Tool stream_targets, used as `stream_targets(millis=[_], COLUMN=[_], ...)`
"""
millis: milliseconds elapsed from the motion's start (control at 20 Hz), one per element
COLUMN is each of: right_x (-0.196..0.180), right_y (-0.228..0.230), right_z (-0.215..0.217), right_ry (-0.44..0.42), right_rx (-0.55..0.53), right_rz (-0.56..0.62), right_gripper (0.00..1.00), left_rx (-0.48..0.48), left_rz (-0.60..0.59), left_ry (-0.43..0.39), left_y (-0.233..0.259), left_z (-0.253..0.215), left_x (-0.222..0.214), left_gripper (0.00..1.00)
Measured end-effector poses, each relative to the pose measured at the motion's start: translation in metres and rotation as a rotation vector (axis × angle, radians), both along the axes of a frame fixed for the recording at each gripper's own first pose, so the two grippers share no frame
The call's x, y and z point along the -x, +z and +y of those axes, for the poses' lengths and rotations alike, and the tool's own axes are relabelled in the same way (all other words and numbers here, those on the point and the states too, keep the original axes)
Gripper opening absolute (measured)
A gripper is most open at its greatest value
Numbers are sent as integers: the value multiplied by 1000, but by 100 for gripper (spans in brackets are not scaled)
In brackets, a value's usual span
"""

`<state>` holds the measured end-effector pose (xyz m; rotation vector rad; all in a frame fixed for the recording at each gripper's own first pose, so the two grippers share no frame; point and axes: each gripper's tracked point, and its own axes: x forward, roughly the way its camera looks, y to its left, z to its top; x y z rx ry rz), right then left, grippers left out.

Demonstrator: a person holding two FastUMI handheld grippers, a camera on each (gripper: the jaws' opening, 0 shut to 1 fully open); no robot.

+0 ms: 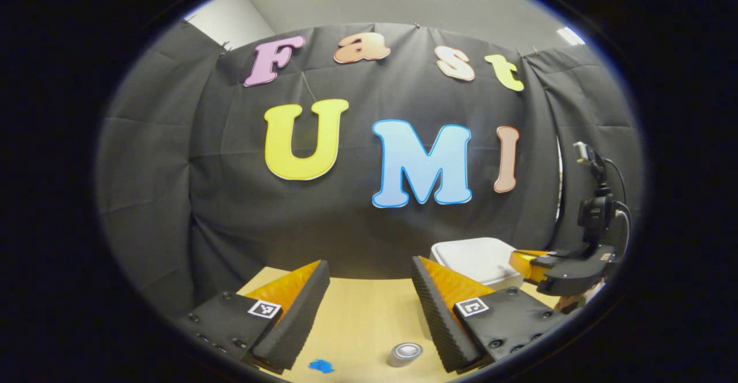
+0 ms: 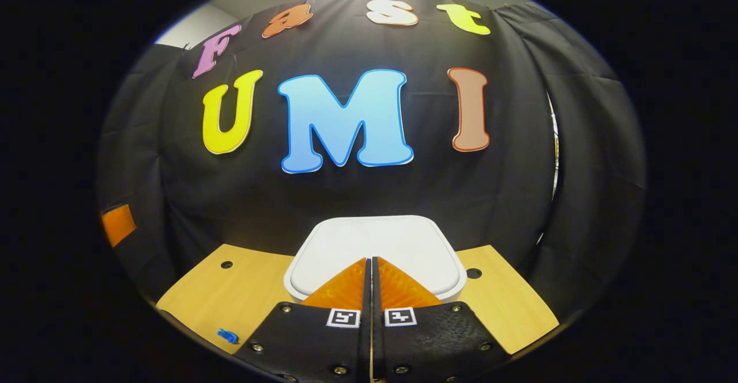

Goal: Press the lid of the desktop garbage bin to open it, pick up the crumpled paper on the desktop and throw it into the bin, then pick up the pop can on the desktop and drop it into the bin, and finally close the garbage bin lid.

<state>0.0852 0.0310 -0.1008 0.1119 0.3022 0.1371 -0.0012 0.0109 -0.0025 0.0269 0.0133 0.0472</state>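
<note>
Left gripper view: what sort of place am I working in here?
Likely a staged recording booth, not a home: black cloth wall, a bare wooden desktop, and a white garbage bin set out on it.

The left gripper (image 1: 369,308) is hovering wide open over the table (image 1: 357,319). The pop can (image 1: 405,354) is standing near its right finger, with a blue scrap (image 1: 320,365) lying left of it. Far right, the other gripper (image 1: 533,267) is reaching over the white bin lid (image 1: 473,259).

Left gripper (image 1: 369,290): black bolted finger plates, each showing a square black-and-white marker. Right gripper (image 2: 369,267): matching screwed plates, paired markers; at 3 o'clock in the left gripper view, black housing trailing cables.
</note>
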Motion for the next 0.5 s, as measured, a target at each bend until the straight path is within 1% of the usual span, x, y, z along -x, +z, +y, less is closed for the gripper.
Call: stream_targets(millis=[250,300,400,500], right_x=[-12,-13,-14,-12], right_y=[-14,-16,-19,-22], right_z=[5,5,5,6], right_ry=[10,13,17,20], right_rx=[19,27,35,42], right_rz=[23,29,21,17], right_gripper=[1,1,1,1], left_rx=[-1,0,1,4], left_rz=[6,8,11,15], left_ry=[14,15,14,12], left_y=[-4,-4,-6,-7], left_z=[4,5,4,3], left_x=[-3,-3,-4,-5], left_gripper=[93,94,93,95])
